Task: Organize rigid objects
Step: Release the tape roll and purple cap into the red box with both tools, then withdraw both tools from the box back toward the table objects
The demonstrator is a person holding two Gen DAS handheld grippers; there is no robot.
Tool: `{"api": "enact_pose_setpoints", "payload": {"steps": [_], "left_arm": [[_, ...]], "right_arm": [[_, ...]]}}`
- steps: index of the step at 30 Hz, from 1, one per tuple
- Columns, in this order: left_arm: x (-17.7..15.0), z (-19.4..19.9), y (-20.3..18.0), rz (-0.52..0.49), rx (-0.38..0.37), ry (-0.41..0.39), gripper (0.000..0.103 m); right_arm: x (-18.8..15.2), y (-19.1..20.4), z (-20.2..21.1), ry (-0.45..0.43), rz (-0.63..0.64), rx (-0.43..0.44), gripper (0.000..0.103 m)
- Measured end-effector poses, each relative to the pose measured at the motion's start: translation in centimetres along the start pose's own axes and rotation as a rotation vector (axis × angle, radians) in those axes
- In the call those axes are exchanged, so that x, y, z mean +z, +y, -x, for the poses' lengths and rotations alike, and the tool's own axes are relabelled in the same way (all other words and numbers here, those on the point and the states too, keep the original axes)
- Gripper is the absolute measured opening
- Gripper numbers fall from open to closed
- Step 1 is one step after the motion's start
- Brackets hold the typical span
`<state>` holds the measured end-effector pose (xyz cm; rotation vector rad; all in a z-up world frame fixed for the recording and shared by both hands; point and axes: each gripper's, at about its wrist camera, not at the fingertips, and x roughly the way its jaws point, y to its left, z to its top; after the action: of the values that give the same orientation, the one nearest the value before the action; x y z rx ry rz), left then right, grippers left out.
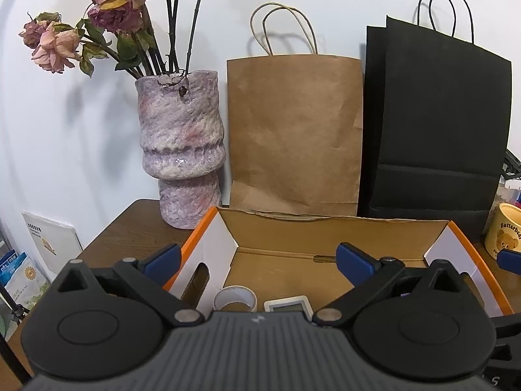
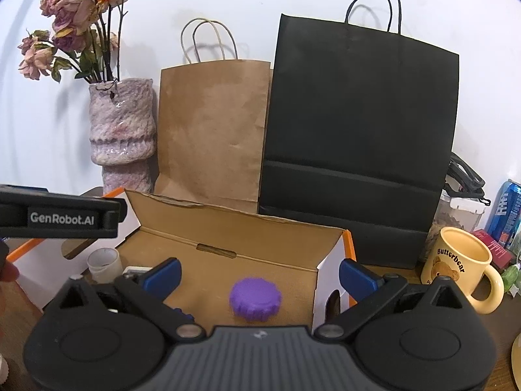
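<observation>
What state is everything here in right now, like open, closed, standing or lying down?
Cardboard box: open, flap up.
Purple knob: lying in the box.
Tape roll: lying in the box.
Left gripper: open, holding nothing.
Right gripper: open, holding nothing.
Mug: upright.
Vase: upright, holding wilted roses.

Home: dried-rose vase, paper bags, mug on wood table.

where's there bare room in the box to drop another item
The widest free patch is the cardboard box floor between the purple knob and the back wall. The left end is crowded by the tape roll and small white display. Outside, the yellow mug fills the table on the right.
</observation>
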<state>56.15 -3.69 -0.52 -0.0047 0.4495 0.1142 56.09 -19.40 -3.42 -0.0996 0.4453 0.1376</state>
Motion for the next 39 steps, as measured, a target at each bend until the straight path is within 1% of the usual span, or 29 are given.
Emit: {"api": "enact_pose_setpoints", "payload": {"steps": [10, 17, 26, 39], "left_arm": [[0.0, 0.3, 0.2, 0.0, 0.004, -0.008, 0.103], [-0.1, 1.4, 0.4, -0.002, 0.0, -0.018, 0.103], [-0.4, 4.0, 0.7, -0.001, -0.014, -0.051, 0.103], [-1.7, 7.6, 1.2, -0.001, -0.02, -0.069, 0.103]], "right_arm": [[0.0, -0.1, 0.2, -0.003, -0.006, -0.002, 0.103], [-0.3, -0.3, 0.9, -0.006, -0.017, -0.001, 0.103], [-0.9, -0.8, 3.0, -0.025, -0.019, 0.002, 0.103], [-2.2, -0.4, 7.0, -0.047, -0.034, 0.004, 0.103]]}}
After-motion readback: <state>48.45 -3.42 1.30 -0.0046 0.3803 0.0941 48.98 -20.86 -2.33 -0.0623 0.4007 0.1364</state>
